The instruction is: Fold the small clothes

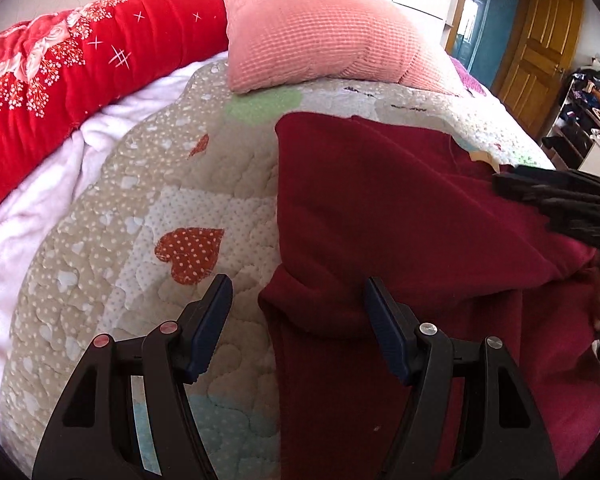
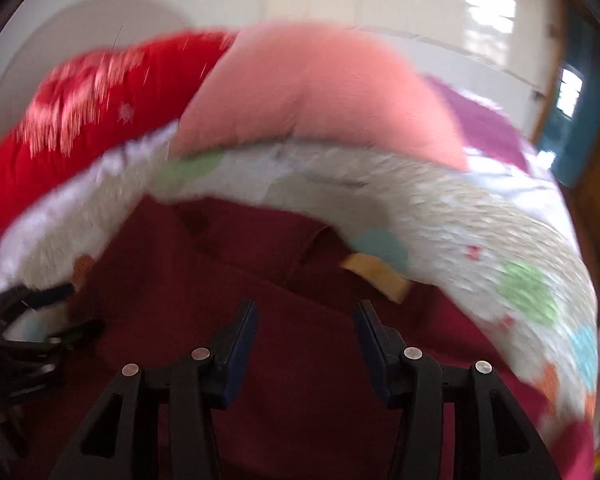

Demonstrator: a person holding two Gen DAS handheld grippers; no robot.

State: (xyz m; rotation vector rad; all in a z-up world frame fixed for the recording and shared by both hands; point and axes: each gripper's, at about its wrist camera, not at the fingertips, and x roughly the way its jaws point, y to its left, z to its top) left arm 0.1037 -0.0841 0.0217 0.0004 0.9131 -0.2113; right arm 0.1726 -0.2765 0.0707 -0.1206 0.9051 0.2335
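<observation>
Left gripper [image 1: 298,294], nearest the lens in the left wrist view: jaws spread wide, nothing between the blue pads, positioned over the left edge of the dark red garment [image 1: 400,220], one finger above the quilt and the other above the cloth. The garment lies on the patchwork quilt [image 1: 148,200], occupying the right half of that view, with a straight left edge, a fold ridge running diagonally across it, and a bunched fold at the near left corner between the fingers. Right gripper [image 2: 306,312], in its own wrist view: jaws likewise apart and empty, held above the middle of the same garment; this view is motion-blurred and contact with the cloth cannot be determined. A tan label [image 2: 376,276] shows at the garment's far edge beyond the right finger. In the left wrist view the right gripper appears as a black body at the right edge, over the garment's right side. The quilt carries red dotted hearts [image 1: 190,254] and green patches. At the far end of the quilt rests a pink pillow [image 1: 320,36]; to its left lies a red floral blanket [image 1: 60,68], with a white fleece sheet [image 1: 40,208] below it. A wooden door [image 1: 540,52] and a cluttered shelf [image 1: 584,120] stand at far right.
</observation>
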